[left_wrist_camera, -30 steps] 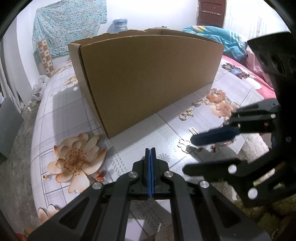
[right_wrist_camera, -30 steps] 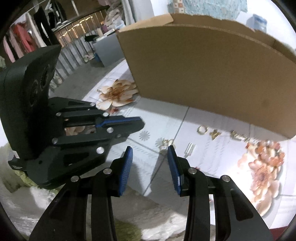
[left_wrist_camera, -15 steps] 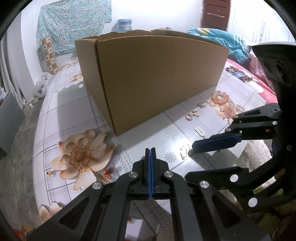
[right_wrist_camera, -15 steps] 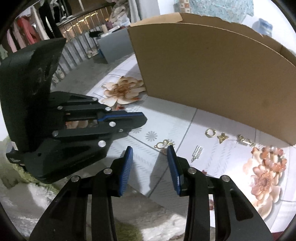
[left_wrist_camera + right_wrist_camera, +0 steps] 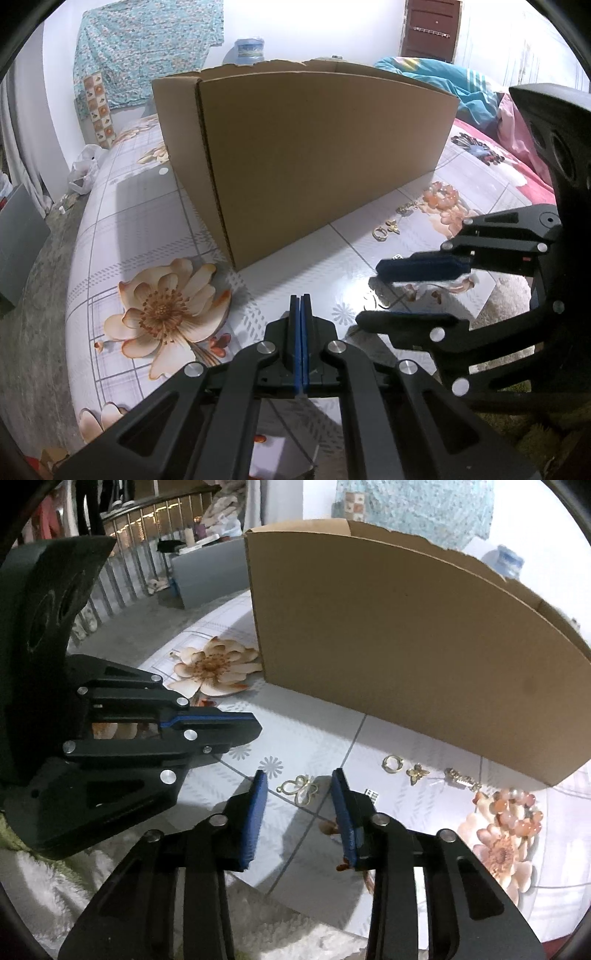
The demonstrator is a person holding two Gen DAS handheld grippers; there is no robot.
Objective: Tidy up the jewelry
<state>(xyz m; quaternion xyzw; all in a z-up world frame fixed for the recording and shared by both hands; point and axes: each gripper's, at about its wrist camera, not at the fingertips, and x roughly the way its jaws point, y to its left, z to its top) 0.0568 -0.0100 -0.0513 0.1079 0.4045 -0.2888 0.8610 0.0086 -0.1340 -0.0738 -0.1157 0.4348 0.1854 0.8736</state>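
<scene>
Several small gold pieces lie on the flowered tablecloth (image 5: 314,738) in front of a cardboard box (image 5: 406,646). An openwork butterfly piece (image 5: 299,788) lies flat between the tips of my right gripper (image 5: 299,775). Its jaws are closing and the blue pads are clear of the piece. To the right lie a ring (image 5: 392,763), a small butterfly charm (image 5: 417,772) and a chain clasp (image 5: 461,778). A small silver bar (image 5: 371,794) peeks from behind the right finger. My left gripper (image 5: 300,297) hovers shut and empty just left of the right gripper (image 5: 371,291).
The tall box (image 5: 314,158) walls off the back of the table. A white fluffy rug (image 5: 295,934) lies under the near edge of the cloth. A bed with a blue blanket (image 5: 443,81) stands at the far right, and a grey cabinet (image 5: 207,572) at the back left.
My right gripper has come forward and down over the openwork butterfly piece, and its jaws have narrowed. The left gripper stays shut in about the same place.
</scene>
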